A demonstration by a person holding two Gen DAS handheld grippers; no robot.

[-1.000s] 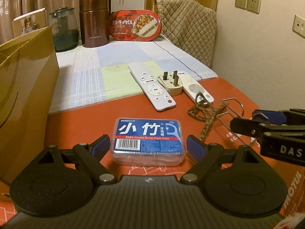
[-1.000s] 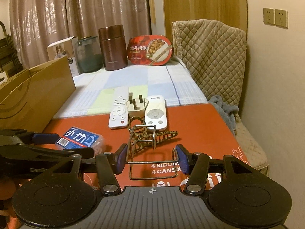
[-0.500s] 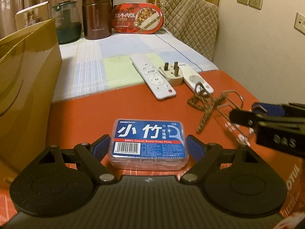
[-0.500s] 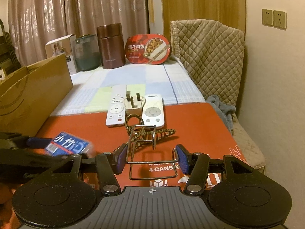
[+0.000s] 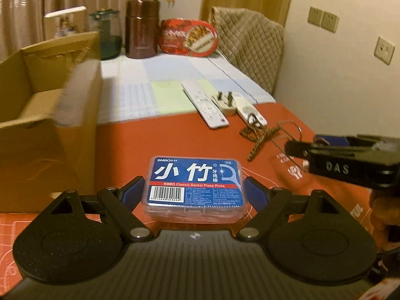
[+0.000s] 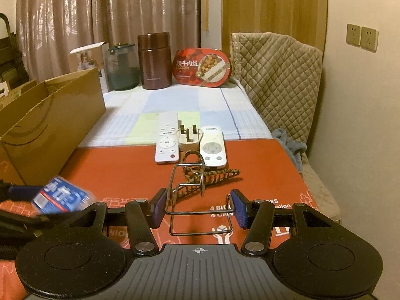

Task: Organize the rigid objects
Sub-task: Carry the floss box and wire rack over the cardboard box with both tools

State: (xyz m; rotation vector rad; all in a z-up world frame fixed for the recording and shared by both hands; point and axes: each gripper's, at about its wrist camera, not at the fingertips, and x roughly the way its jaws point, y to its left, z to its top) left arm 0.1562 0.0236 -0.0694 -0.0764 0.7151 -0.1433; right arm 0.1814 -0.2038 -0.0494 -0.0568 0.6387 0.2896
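Two grippers, each carrying one thing.
Left gripper clamps the floss box by its short ends, off the mat, the carton at ten o'clock; right gripper pinches a wire rack, probably also for the carton.

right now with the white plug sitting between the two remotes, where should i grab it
Come from straight above and close the jaws on the near and far faces of the white plug, or on its upright prongs. It lies prongs-up, with a long remote close on one side and a shorter remote on the other, so jaws likely won't fit down its sides.
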